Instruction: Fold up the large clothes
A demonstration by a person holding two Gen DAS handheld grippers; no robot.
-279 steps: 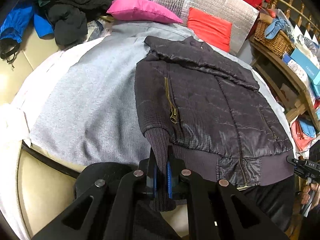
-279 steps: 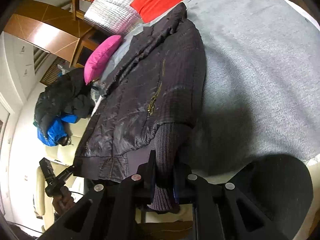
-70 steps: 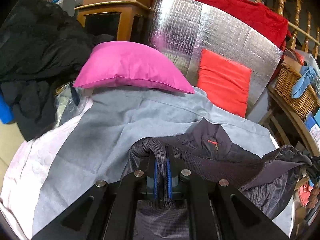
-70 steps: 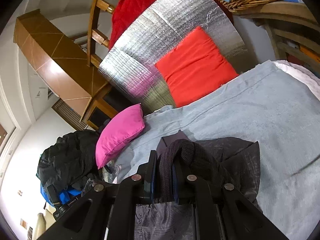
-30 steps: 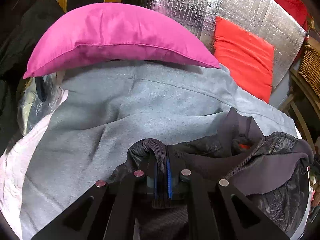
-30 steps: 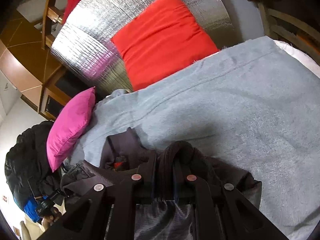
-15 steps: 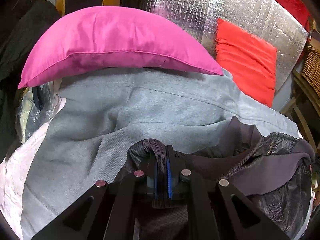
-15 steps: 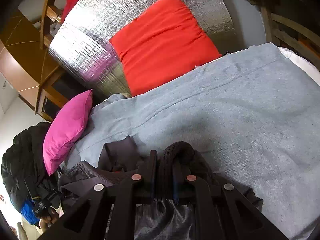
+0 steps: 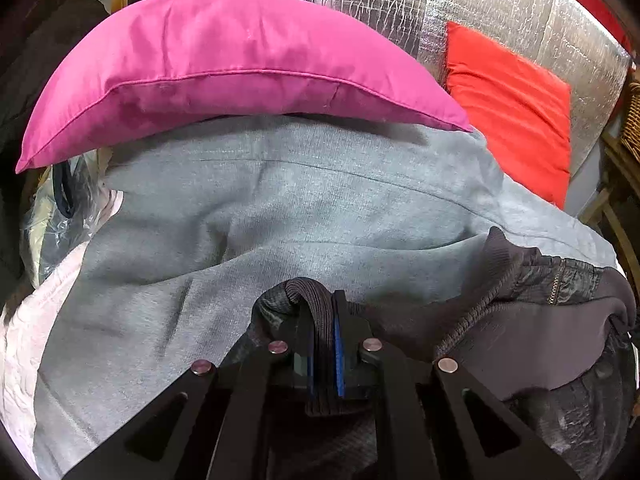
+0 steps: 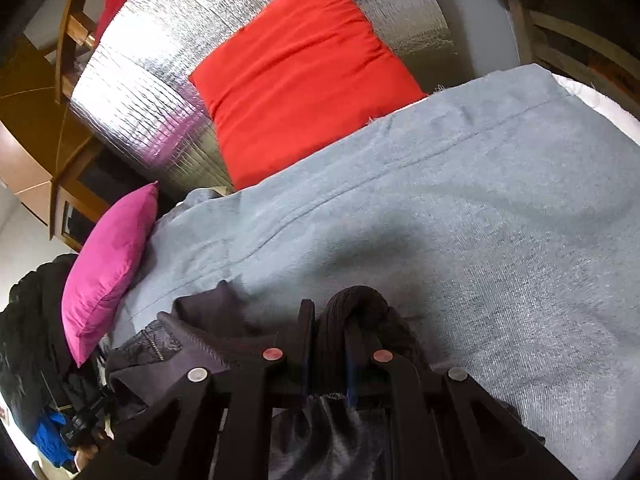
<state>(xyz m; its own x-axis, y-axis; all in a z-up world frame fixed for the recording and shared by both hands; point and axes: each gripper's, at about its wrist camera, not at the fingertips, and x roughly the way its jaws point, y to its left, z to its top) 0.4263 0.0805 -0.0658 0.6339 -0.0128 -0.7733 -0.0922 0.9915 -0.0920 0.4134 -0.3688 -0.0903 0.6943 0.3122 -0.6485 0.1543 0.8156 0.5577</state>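
Observation:
A dark quilted jacket (image 9: 560,344) with ribbed knit trim lies doubled over on the grey blanket (image 9: 280,208), its hem brought up near the collar. My left gripper (image 9: 324,320) is shut on a ribbed knit cuff at the hem's left corner (image 9: 316,296). In the right wrist view my right gripper (image 10: 328,332) is shut on the other ribbed cuff (image 10: 356,304) of the jacket (image 10: 192,344), low over the blanket (image 10: 480,220). Most of the jacket is hidden under the gripper frames.
A pink pillow (image 9: 224,64) lies at the blanket's far edge, a red cushion (image 9: 512,108) leans on a silver foil panel (image 9: 500,8). Dark clothes (image 10: 28,332) are piled at the left. A wicker basket (image 9: 632,120) and wooden shelves stand at the right.
Both grippers, still holding the cuffs, have moved forward and down toward the pillows; the pink pillow and red cushion look larger and the jacket's collar is now beside the hem.

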